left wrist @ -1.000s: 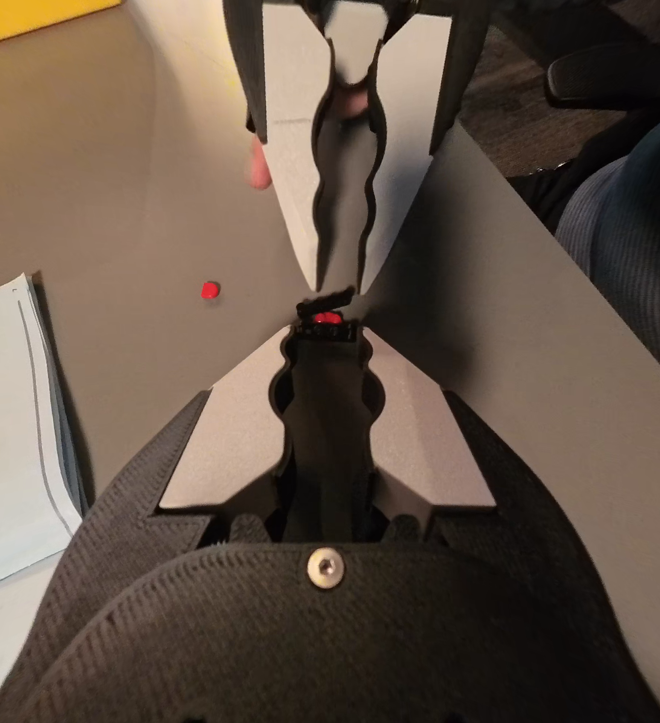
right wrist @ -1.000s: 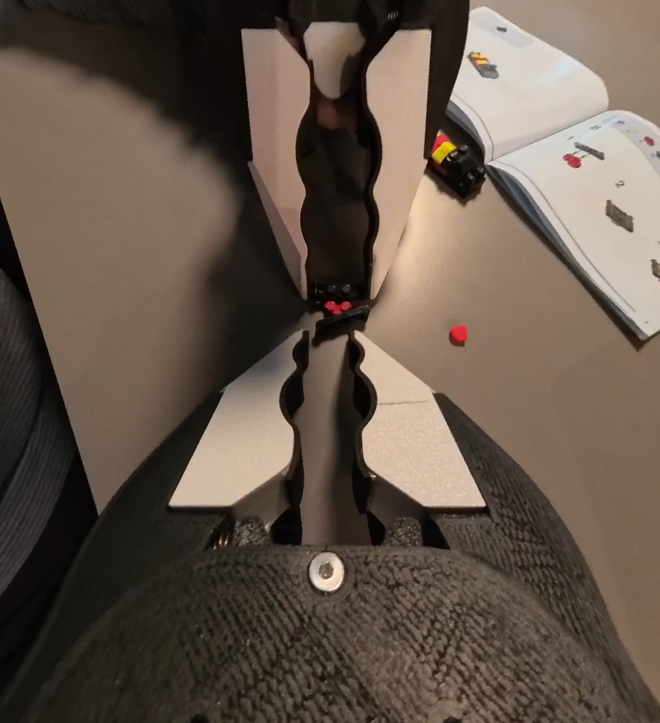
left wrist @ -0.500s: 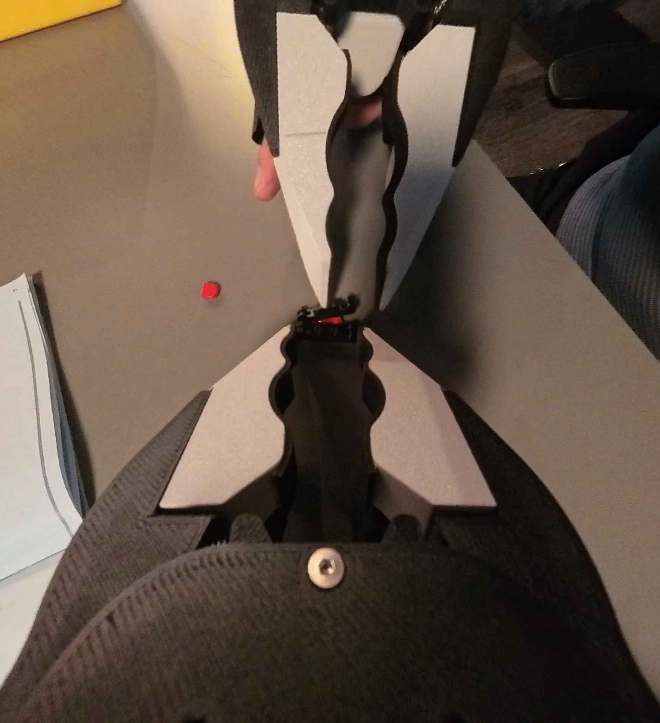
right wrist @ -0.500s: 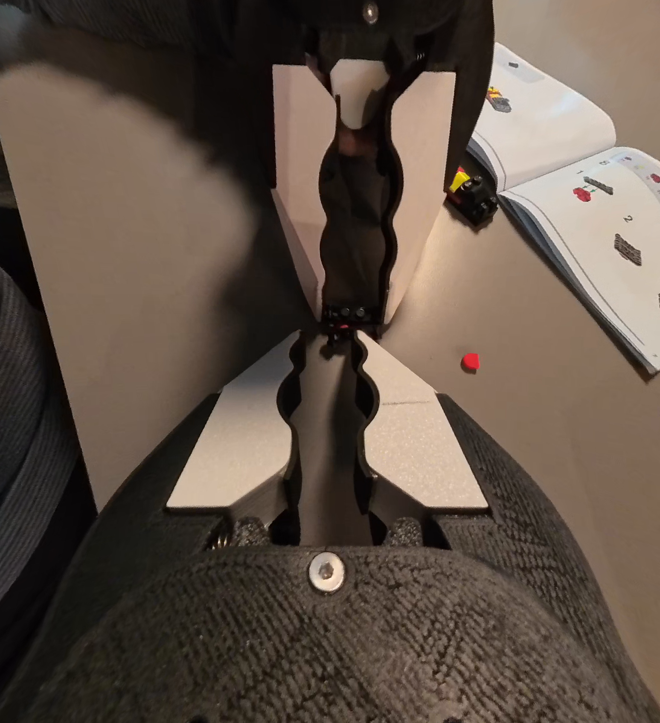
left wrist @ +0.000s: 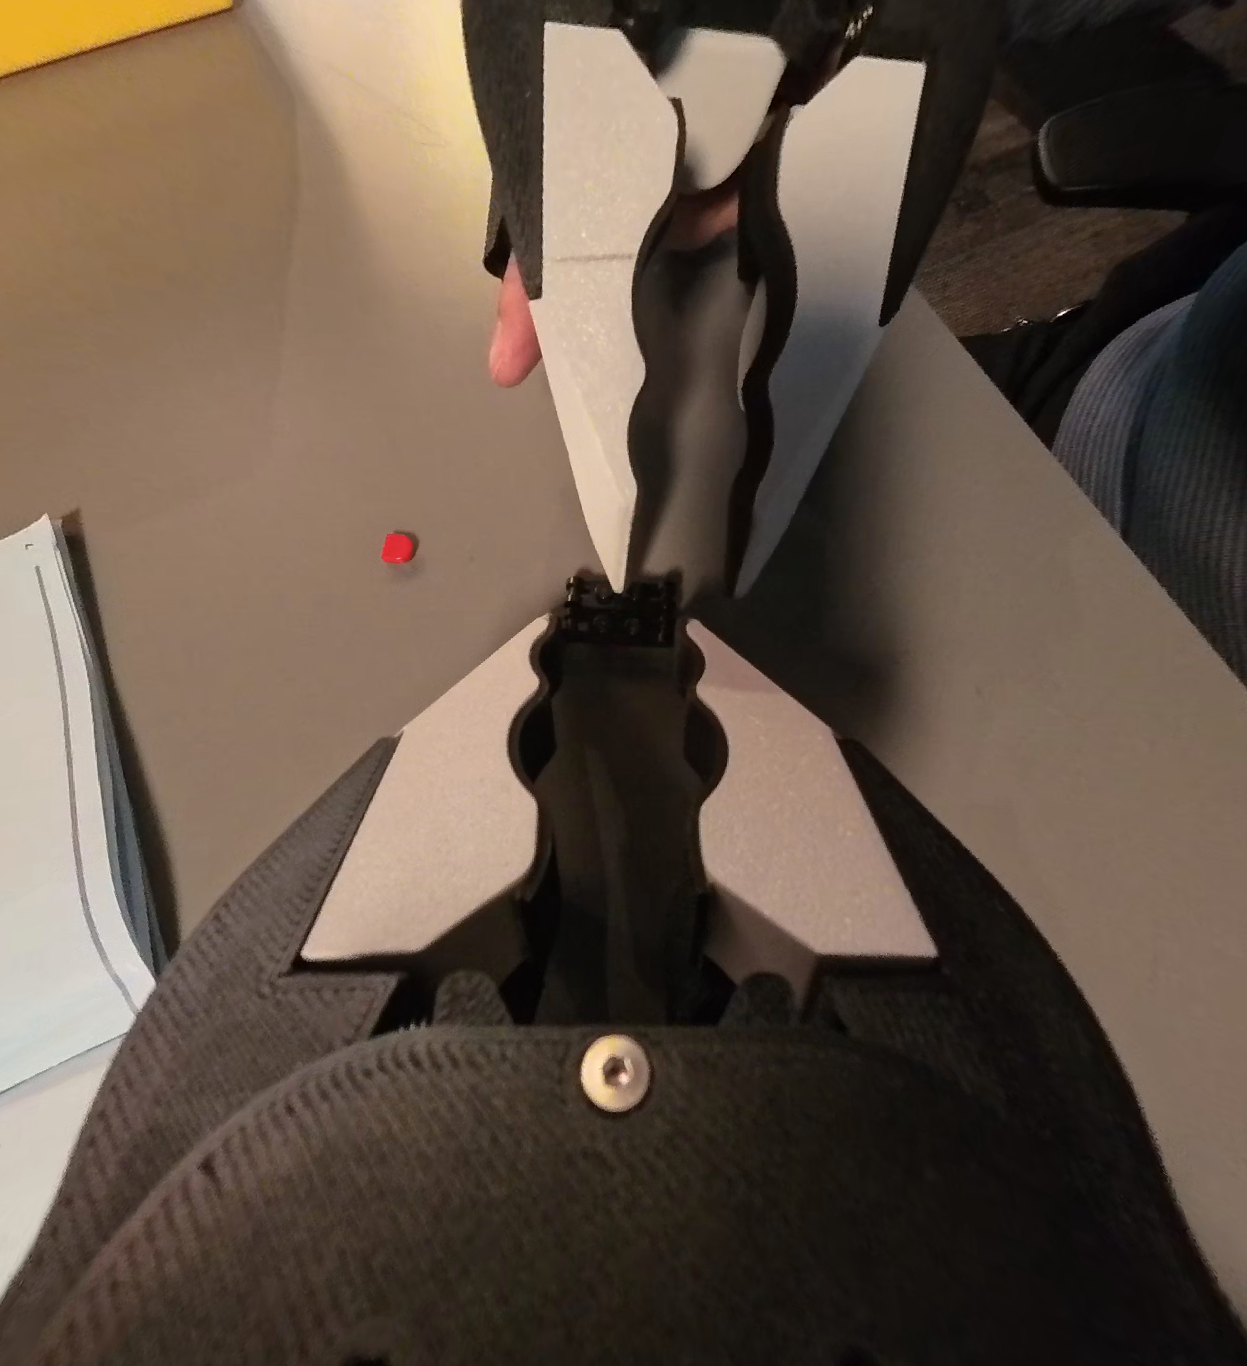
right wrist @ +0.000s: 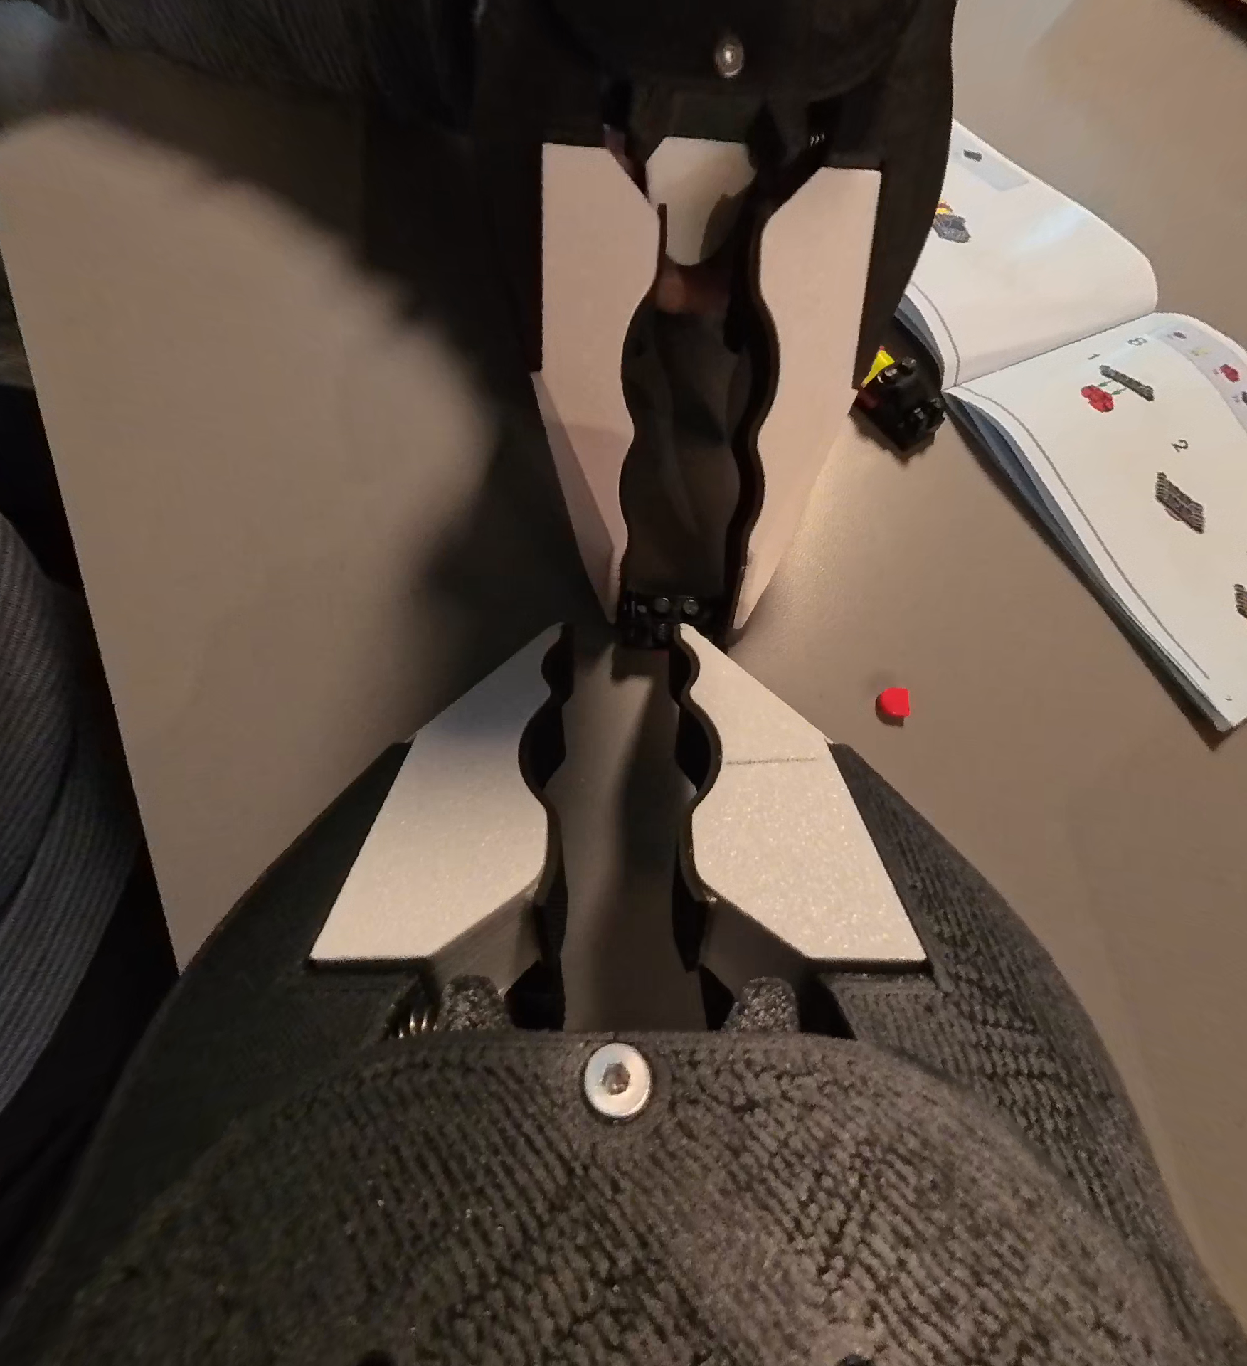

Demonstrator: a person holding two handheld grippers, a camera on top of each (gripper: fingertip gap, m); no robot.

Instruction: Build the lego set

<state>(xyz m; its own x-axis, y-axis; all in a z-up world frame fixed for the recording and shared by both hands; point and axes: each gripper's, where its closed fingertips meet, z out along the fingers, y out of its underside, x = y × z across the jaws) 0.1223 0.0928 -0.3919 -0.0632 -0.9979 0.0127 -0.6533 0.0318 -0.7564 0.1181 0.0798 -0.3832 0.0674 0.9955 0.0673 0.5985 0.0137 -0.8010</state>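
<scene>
My left gripper [left wrist: 620,630] is shut on a small black lego assembly [left wrist: 624,617] and holds it just above the grey table [left wrist: 199,332]. My right gripper [left wrist: 675,588] comes from the opposite side, tip to tip. Its jaws stand slightly apart, and one fingertip [left wrist: 609,569] rests on a thin black plate [left wrist: 653,591] lying on top of the assembly. In the right wrist view the right gripper [right wrist: 620,636] meets the left gripper [right wrist: 675,606], with the assembly [right wrist: 668,607] between them. A loose red piece [left wrist: 396,549] lies on the table, also in the right wrist view [right wrist: 892,702].
An open instruction booklet [right wrist: 1160,480] lies on the table, also in the left wrist view [left wrist: 14,813]. A small black and yellow lego build [right wrist: 901,403] sits beside it. The table edge [left wrist: 1049,443] runs close by, with a person's leg [left wrist: 1197,480] beyond. The tips of both grippers are at nearly the same place. The left tips stand about 5 cm off the loose red piece [left wrist: 396,549]. Seen from the right wrist view [right wrist: 892,698] as well.
The right gripper has brought the thin black plate down onto the assembly; the red studs no longer show. Its jaws have widened a little and shifted sideways off the plate.
</scene>
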